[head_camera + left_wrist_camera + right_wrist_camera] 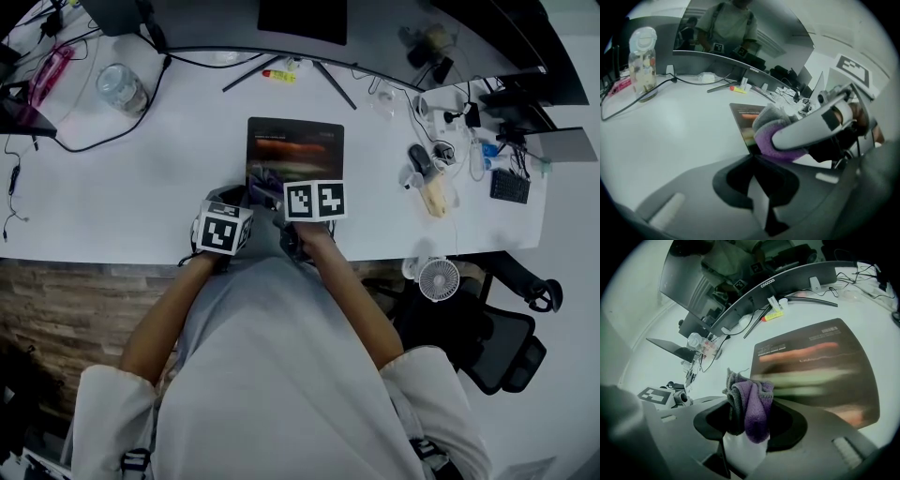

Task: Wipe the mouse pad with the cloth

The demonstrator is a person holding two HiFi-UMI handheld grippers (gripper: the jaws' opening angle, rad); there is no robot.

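Closest to the camera, the right gripper (746, 425) has its fingers pinching a bunched-up cloth (753, 401). It's purple on one side and grey on the other, with a wad sticking out past the fingertips. I'd guess that's on purpose, so soft fabric meets the surface and not hard plastic.

The left gripper (752, 160) sits just beside it near the table (122, 187) edge. Its fingers are pressed together with nothing between them. It looks parked out of the way, since wiping is really a one-gripper job.

Just past the fingertips lies the mouse pad (295, 145), a dark rectangle flat in the middle of the table with its short side toward the person. The cloth is over the pad's near edge, toward the left corner. I can't tell if it's actually pressing down yet. My read is the wipe is barely started, with nearly the whole pad ahead of the cloth.

Further back there's a yellow marker (278, 76) by the monitor (787, 280) stand, a clear jar (120, 87) far left, and a cable mess far right.

Count:
- two grippers
- one cloth
- one mouse pad
- one jar
- one marker
- one little desk fan (438, 277) at the near-right edge
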